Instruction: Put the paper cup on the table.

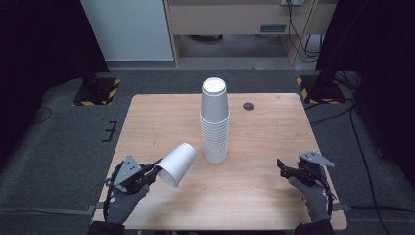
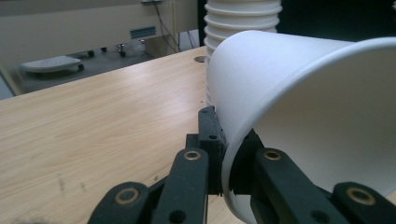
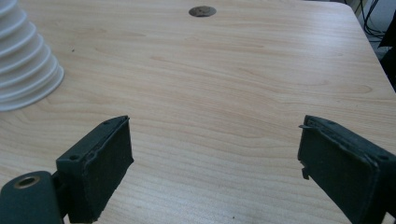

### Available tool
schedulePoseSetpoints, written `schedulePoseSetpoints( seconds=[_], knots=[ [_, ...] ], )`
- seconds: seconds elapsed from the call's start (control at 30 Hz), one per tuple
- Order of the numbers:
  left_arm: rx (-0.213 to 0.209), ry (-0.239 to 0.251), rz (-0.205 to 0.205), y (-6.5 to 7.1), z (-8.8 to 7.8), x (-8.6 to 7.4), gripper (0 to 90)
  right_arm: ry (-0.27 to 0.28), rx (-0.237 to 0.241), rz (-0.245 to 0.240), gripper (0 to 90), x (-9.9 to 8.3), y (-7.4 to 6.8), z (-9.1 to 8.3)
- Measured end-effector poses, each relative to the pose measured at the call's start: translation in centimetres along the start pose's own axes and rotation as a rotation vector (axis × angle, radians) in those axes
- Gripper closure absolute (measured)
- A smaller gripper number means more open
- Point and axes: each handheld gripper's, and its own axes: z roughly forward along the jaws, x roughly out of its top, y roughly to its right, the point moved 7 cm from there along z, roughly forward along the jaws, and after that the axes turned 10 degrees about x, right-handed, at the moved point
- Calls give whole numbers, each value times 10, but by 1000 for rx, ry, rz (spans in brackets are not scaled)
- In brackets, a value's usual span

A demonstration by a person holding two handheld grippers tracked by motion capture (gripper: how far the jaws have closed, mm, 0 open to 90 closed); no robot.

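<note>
So the left gripper (image 1: pixel 155 168) has a single white paper cup (image 1: pixel 177 164) pinched by the rim, one jaw inside the mouth and one outside on the wall, clamped tight on that thin edge. The cup hangs tipped over above the near-left part of the table (image 1: pixel 274 196), its base pointing up and right toward the tall stack of cups (image 1: pixel 215 122), which stands upside down just left of the table's middle. From the left gripper view the mouth of the cup opens back at the camera, and the stack sits just behind it.

My take on handling: this thing is feather-light and the wall is flimsy, so squeezing hard anywhere but the rolled rim would probably crease or oval it. The rim is the stiffest bit, so the current hold looks like the right spot. Smooth paper could twist in the pads if swung fast.

The right gripper (image 1: pixel 284 168) rests at the near right, jaws wide apart, with nothing between them.
</note>
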Motion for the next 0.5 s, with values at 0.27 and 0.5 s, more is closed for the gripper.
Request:
schedulePoseSetpoints(
  seconds=[0.27,0.5],
  knots=[
    [70,-59,-26,-28,-1,-7,860,-27,2,-8,102,-3,-1,3],
    [138,-124,-44,-51,-4,-7,860,-73,-2,-31,99,-9,-1,7]
  ],
)
